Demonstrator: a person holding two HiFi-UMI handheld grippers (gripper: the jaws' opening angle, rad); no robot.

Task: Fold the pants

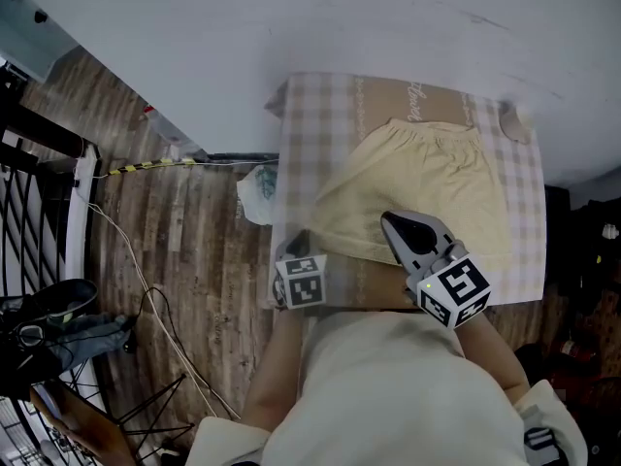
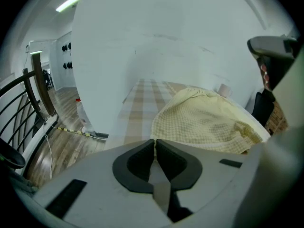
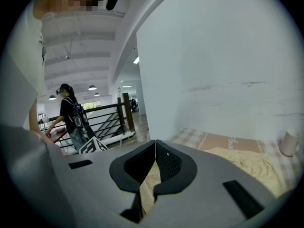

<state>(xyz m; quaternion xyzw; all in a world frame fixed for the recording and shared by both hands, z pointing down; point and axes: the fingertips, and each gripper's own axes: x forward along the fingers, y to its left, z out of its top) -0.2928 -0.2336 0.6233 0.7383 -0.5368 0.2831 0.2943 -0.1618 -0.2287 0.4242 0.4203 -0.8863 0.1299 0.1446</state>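
The pale yellow checked pants (image 1: pixel 427 173) lie crumpled on a table under a checked cloth (image 1: pixel 310 134). My left gripper (image 1: pixel 299 245) sits at the pants' near left corner. In the left gripper view its jaws (image 2: pixel 155 140) meet at the tips, with a pale strip of fabric pinched behind them, and the pants (image 2: pixel 204 120) bulge up just beyond. My right gripper (image 1: pixel 390 221) is over the pants' near edge. In the right gripper view its jaws (image 3: pixel 155 141) are shut on yellow checked fabric (image 3: pixel 148 186), which hangs between the pads.
A pale cup (image 1: pixel 511 122) stands at the table's far right corner, also in the right gripper view (image 3: pixel 288 142). A white bag (image 1: pixel 257 192) hangs off the table's left edge. Cables (image 1: pixel 146 289) cross the wooden floor, and a black railing (image 1: pixel 39 183) stands at the left.
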